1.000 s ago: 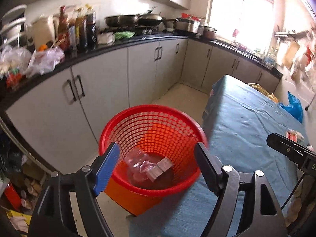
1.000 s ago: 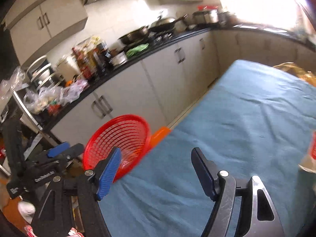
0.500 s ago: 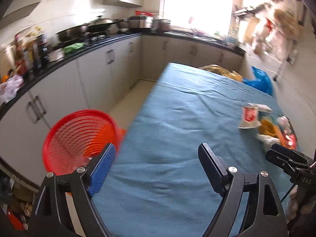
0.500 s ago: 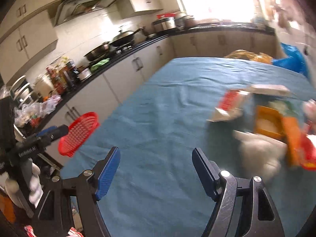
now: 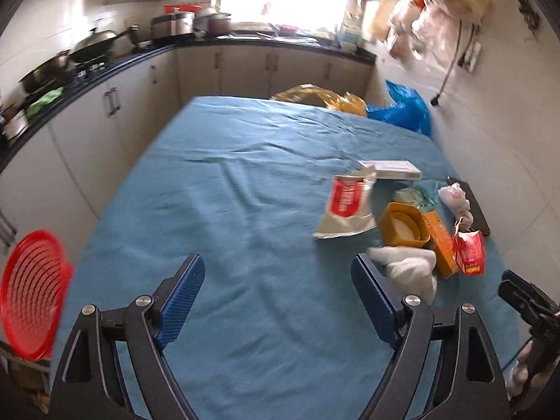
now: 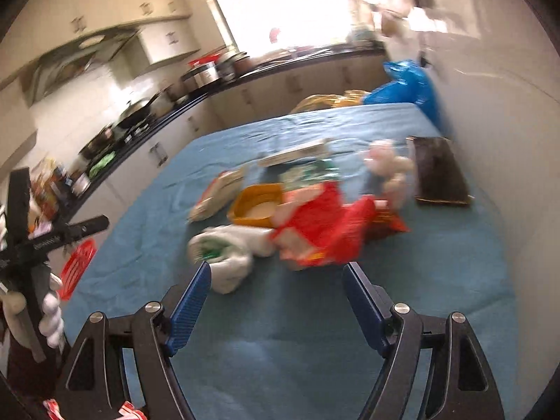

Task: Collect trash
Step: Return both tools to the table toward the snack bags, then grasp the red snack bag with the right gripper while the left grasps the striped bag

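A pile of trash lies on the blue-covered table (image 5: 245, 210): a white and red pouch (image 5: 344, 206), a yellow tub (image 5: 402, 225), an orange box (image 5: 439, 241), a red carton (image 5: 469, 250), a crumpled white bag (image 5: 407, 267) and a flat white box (image 5: 392, 168). In the right wrist view the red carton (image 6: 318, 234) and white bag (image 6: 227, 252) lie just ahead. My left gripper (image 5: 278, 302) is open and empty over the table. My right gripper (image 6: 276, 301) is open and empty, short of the pile. The red basket (image 5: 29, 297) stands off the table's left edge.
A dark flat object (image 6: 439, 171) lies by the wall on the right. Yellow (image 5: 322, 99) and blue (image 5: 402, 110) bags sit beyond the table's far end. Kitchen cabinets and a counter with pans (image 5: 84, 52) run along the left.
Both grippers have swung right, from the red basket to the trash pile on the table. The basket has slid to the left edge of both views. Both stay open.
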